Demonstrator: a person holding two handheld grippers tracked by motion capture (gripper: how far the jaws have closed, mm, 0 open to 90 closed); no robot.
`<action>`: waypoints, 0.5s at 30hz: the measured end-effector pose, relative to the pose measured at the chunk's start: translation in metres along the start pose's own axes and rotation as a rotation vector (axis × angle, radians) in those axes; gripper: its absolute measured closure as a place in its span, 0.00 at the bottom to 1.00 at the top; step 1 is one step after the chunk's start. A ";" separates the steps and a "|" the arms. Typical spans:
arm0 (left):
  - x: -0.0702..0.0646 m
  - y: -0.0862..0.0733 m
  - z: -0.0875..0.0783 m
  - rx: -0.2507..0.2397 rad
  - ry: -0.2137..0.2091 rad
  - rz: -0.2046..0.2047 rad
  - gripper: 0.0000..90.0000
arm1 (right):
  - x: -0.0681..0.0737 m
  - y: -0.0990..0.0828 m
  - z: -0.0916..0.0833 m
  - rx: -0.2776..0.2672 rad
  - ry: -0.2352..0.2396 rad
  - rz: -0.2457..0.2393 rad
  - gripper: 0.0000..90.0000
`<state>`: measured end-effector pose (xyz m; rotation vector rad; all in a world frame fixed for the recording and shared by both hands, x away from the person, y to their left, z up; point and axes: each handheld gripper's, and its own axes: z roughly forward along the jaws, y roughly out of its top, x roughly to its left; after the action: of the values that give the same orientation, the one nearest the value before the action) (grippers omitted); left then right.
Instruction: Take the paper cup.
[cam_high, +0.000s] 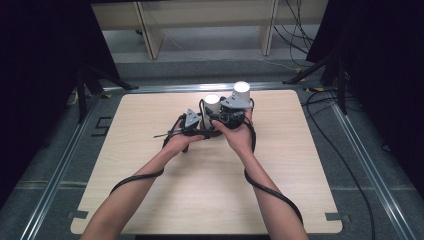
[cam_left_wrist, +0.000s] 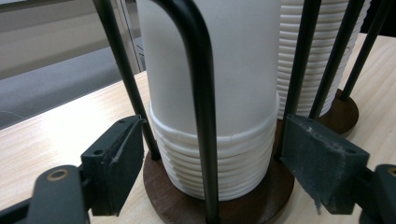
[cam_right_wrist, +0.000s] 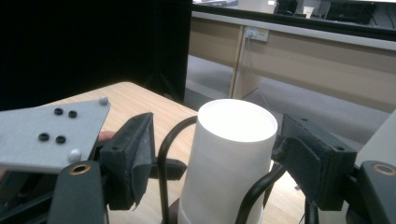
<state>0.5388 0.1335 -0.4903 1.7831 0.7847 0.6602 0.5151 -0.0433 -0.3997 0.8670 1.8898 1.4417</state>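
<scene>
Pale wooden table (cam_high: 150, 190) underfoot of everything, seen whole from the high view. Near its far middle, two white paper cup stacks (cam_high: 212, 107) in black wire holders, side by side. From the left gripper view: round dark wooden base (cam_left_wrist: 187, 205) under the near stack (cam_left_wrist: 219, 93), many nested rims ringed at its bottom, black rods (cam_left_wrist: 201, 116) rising around it; second stack (cam_left_wrist: 322, 56) just behind. From the right gripper view: smooth white top of the near stack (cam_right_wrist: 233, 140). Left gripper (cam_left_wrist: 212, 163) low at the base, jaws apart astride the rims, not touching. Right gripper (cam_right_wrist: 212, 149) high at the top cup, jaws apart, clear of its sides.
</scene>
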 end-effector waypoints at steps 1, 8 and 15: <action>0.000 0.000 0.002 0.006 0.000 0.004 0.24 | -0.001 0.001 0.003 0.013 -0.003 -0.004 0.32; 0.001 0.001 0.008 0.014 -0.004 -0.016 0.24 | -0.005 0.004 0.015 0.037 -0.010 0.006 0.32; 0.001 0.002 0.013 0.012 -0.011 -0.034 0.23 | -0.009 0.004 0.021 0.052 -0.011 0.010 0.32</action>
<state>0.5499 0.1263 -0.4927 1.7788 0.8117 0.6240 0.5375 -0.0377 -0.3995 0.9083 1.9248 1.3964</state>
